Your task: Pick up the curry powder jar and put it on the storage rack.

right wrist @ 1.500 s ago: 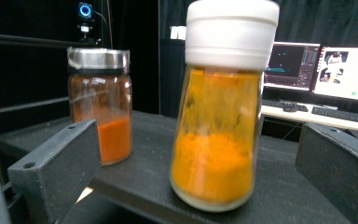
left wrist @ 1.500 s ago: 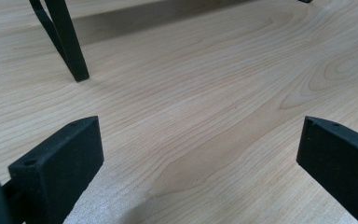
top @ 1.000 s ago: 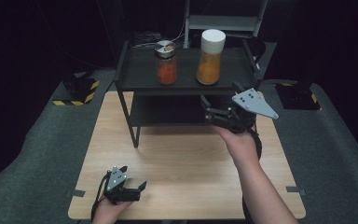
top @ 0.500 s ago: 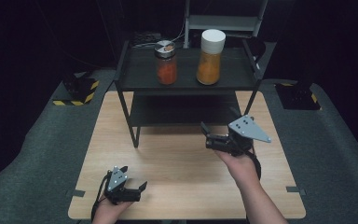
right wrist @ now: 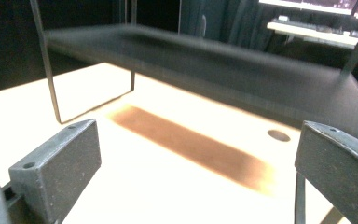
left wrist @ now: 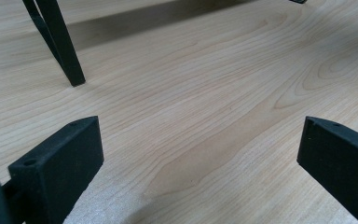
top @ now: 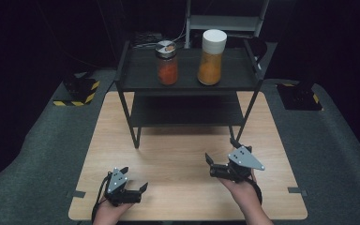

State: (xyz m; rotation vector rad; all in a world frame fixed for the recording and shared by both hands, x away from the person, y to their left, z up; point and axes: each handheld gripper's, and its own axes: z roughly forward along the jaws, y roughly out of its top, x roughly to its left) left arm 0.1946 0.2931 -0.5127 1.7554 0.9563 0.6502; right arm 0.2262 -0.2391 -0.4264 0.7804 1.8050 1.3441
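**Both grippers empty, jars up on the shelf**

Right gripper (top: 219, 165), low and right of centre in the high view, has its jaws spread with nothing between them; the left gripper (top: 135, 182), at the lower left, is likewise parted and empty. The 2 jars stand upright at the upper centre on the black metal rack (top: 136, 82): a silver-lidded glass jar of red spice (top: 167, 63) and a taller white-capped jar of orange powder (top: 211, 57). Both lie well apart from the tools, straight ahead and higher; the right gripper is nearer. In the right gripper view the rack is blurred.

Dark surroundings; right gripper view overexposed, motion-blurred; table (top: 187, 154) evenly lit.
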